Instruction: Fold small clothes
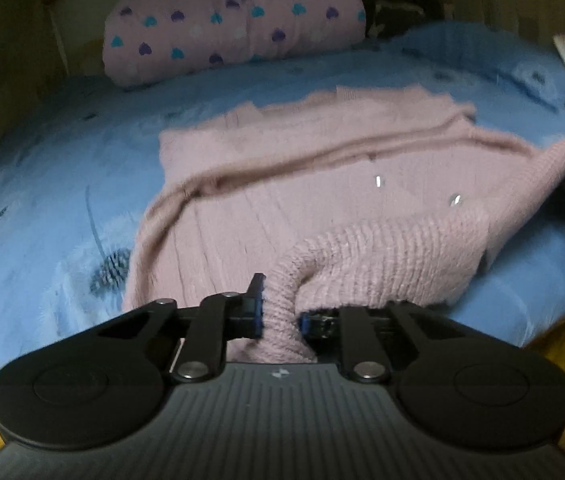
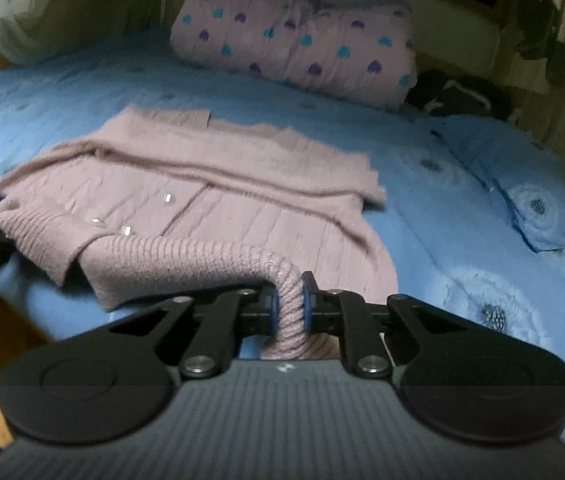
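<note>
Pinching the pink cardigan (image 1: 322, 168) hem, both tools grip; only right view shows three buttons (image 2: 126, 231).

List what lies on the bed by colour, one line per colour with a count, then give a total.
Pink: 2, the knitted cardigan and the heart-print rolled quilt.
Blue: 1, the pillow at the bed's right side.
Dark: 1, a bundle of cloth beside the quilt; what it is cannot be told.
Total: 4.
The left claw and right claw each pinch the cardigan's ribbed hem.

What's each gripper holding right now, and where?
Both hold the pink knit cardigan by its ribbed hem: left gripper and right gripper each pinch one corner.
</note>
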A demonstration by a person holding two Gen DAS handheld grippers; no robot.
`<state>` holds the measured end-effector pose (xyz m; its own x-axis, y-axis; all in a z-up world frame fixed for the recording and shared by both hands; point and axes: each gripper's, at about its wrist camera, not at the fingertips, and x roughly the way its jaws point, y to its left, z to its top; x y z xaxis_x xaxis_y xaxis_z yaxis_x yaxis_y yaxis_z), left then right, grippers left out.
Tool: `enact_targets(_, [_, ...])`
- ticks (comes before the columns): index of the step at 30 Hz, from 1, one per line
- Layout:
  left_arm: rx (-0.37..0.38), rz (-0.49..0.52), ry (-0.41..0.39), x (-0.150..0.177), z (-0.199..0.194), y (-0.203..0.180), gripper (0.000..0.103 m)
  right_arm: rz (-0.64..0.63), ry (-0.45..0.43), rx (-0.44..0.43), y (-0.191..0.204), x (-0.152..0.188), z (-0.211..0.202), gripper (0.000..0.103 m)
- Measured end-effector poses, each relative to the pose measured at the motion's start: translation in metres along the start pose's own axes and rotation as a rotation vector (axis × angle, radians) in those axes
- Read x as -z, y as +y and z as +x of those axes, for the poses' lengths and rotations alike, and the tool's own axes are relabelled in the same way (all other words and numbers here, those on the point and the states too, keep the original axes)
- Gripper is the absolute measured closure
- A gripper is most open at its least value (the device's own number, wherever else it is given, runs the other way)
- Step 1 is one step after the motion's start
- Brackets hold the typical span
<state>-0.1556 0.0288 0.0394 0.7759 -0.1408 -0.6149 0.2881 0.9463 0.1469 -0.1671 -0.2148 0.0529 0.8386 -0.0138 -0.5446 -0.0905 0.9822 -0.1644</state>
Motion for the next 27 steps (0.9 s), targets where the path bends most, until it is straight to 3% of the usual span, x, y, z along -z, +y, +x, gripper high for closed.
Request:
enact_targets(4, [0.029, -0.063, -0.076, -0.022, -0.012, 0.014, 0.087, -0.006, -0.066, 0.027, 0.003, -0.008, 0.001, 0.090])
enact_targets(13, [0.013, -0.052, -0.180, -0.073, -0.015, 0.028, 0.088, -0.026, -0.221, 0.083, 0.004, -0.042, -0.006, 0.090])
enact_targets(21, [0.002, -0.021, -0.267, -0.117, -0.004, 0.041, 0.088, -0.048, -0.286, 0.129, 0.007, -0.067, 0.001, 0.090])
enact_targets(27, [-0.003, 0.010, -0.285, -0.146, 0.016, 0.048, 0.088, 0.004, -0.311, 0.153, -0.001, -0.090, 0.014, 0.090])
